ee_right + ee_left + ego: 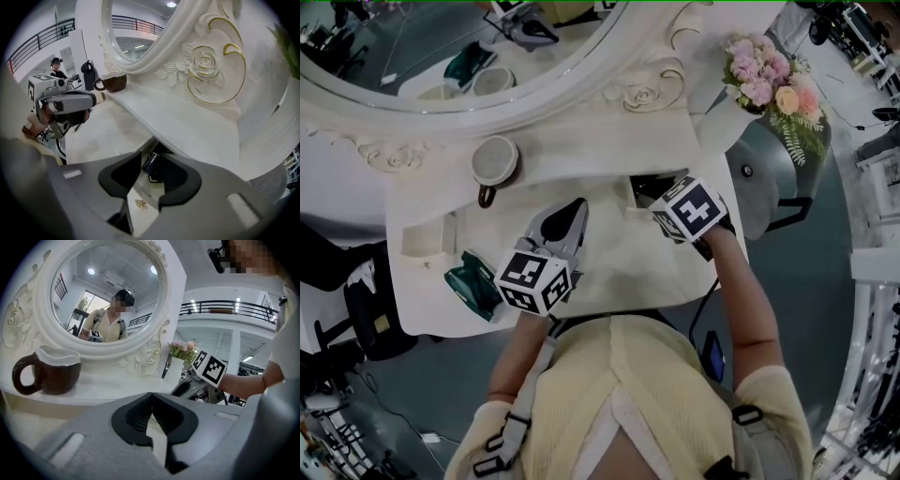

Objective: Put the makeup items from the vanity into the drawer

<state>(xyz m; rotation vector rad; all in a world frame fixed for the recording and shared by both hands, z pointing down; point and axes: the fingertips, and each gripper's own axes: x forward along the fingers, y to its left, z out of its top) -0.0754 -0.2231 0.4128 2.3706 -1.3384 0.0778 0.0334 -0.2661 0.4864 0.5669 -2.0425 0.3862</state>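
The right gripper [150, 155] is released: its two jaws stand apart, and one small dark item [152, 164] shows between their tips, down in the open drawer [139, 193] at the far right of the worktop [619, 272]. I cannot tell whether either pad touches it. One gold knob [139, 203] sits on the drawer front, just below the jaws. The left gripper [151, 405] is clenched, its jaws tip to tip with nothing between them, and it hangs over the middle of the worktop, pointing to the far side. One teal makeup item [472, 281] lies at the worktop's near left edge, just left of the left gripper and well apart from the drawer. One brown mug [495, 161] stands upright on the raised shelf at the far left. Behind it rises one round mirror [441, 47], and one bouquet [769, 80] stands at the far right.
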